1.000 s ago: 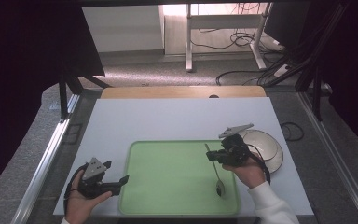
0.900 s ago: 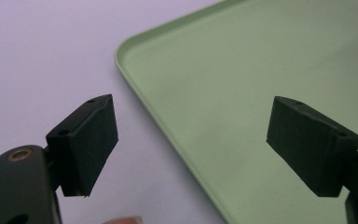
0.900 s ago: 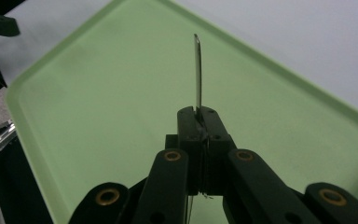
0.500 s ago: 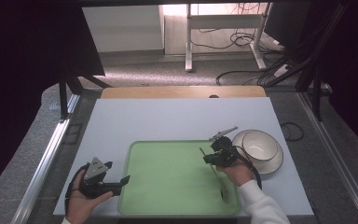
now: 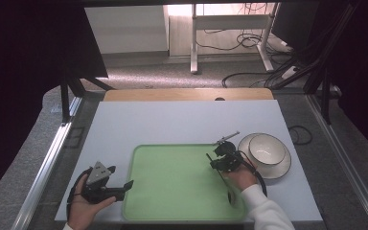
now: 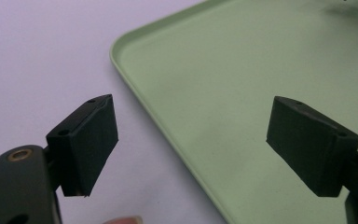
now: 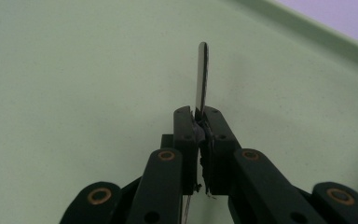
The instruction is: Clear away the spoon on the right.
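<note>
A light green tray (image 5: 172, 191) lies on the white table near the front edge. My right gripper (image 5: 215, 163) is over the tray's right part. It is shut on a thin metal utensil (image 7: 201, 79), which I see edge-on sticking out ahead of the jaws (image 7: 199, 114) above the tray floor (image 7: 74, 70). My left gripper (image 5: 124, 184) rests at the tray's left rim. Its pads stand wide apart (image 6: 191, 126) with nothing between them, one over the table and one over the tray (image 6: 223, 93).
A white bowl (image 5: 267, 149) sits on a white plate (image 5: 280, 170) just right of the tray, close to my right hand. The white table top (image 5: 182, 122) stretches beyond the tray to a wooden strip (image 5: 187, 94) at the far edge.
My right gripper has moved left, away from the bowl and farther over the tray, with the utensil still in it. The left gripper has stayed where it was.
</note>
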